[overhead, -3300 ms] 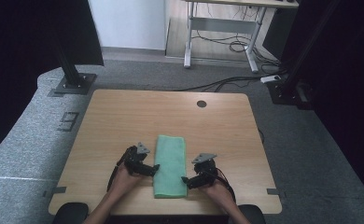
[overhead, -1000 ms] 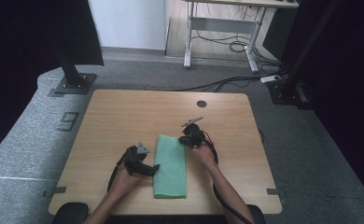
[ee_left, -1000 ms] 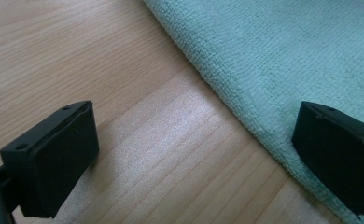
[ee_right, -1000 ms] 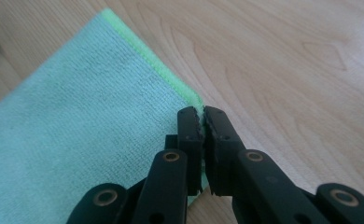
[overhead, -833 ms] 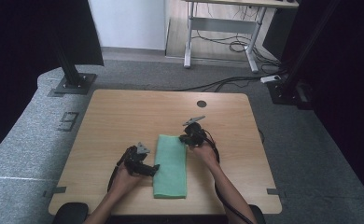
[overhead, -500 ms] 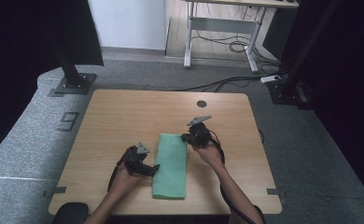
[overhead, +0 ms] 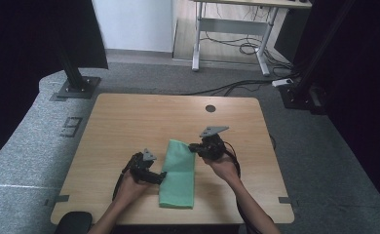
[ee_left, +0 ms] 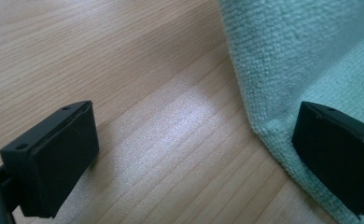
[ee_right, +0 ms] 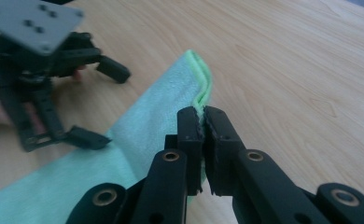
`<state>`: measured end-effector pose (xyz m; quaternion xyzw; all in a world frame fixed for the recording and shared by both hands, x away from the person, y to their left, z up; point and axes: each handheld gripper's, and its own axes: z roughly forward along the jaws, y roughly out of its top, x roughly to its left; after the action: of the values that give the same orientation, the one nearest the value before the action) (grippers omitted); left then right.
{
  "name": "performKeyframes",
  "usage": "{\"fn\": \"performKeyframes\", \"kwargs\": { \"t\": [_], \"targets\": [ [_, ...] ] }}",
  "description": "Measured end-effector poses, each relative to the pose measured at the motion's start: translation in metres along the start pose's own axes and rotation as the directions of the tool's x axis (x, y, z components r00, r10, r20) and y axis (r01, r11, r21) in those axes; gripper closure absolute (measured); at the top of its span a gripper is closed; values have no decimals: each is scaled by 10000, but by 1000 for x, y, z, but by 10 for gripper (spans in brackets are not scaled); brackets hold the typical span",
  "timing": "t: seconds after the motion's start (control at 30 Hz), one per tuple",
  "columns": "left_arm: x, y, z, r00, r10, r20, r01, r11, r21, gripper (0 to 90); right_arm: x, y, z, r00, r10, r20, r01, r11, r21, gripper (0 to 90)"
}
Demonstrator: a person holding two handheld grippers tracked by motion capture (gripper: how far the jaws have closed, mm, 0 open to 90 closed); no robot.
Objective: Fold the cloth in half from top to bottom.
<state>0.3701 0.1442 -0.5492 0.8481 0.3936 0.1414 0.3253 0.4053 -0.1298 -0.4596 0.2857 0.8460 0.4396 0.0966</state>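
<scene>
Towel [overhead: 178,175] edge pinched between right gripper [ee_right: 203,122] fingers, left gripper [ee_left: 194,140] fingers spread, one seemingly resting on it.

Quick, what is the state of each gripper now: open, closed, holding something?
Left gripper: open, one jaw over the green towel's edge, nothing gripped.
Right gripper: closed on the towel's edge.

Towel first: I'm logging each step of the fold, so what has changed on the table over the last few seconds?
The right hand-held gripper left the near right side of the towel, went to its far right corner, shut on that edge and is lifting it back toward the person. The left hand-held gripper stayed open at the towel's left edge; the towel's near part stayed flat on the table.
</scene>
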Motion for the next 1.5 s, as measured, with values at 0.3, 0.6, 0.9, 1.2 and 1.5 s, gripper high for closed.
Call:
{"fn": "performKeyframes", "kwargs": {
  "t": [0.3, 0.6, 0.9, 1.2, 1.5],
  "targets": [
    [0, 0, 0, 10000, -31, -23, 31, 10000, -7, 4, 20, -13, -14, 9983, -336, -479, 330, 9994, -130, 847],
    [0, 0, 0, 10000, -39, -38, 39, 10000, 0, 4, 33, -32, -17, 9953, -352, -903, 352, 9994, -21, 846],
    [-1, 0, 0, 10000, -84, -48, 84, 10000, -30, 5, 42, -54, -12, 9910, -299, -1308, 345, 9988, 335, 845],
    [-1, 0, 0, 9999, -82, -60, 82, 10000, -28, 4, 54, -74, -1, 9862, -305, -1627, 456, 9949, 902, 843],
    [-1, 0, 0, 10000, -68, -65, 68, 10000, -11, 4, 65, -85, 10, 9848, -429, -1682, 736, 9807, 1812, 840]
  ]
}}
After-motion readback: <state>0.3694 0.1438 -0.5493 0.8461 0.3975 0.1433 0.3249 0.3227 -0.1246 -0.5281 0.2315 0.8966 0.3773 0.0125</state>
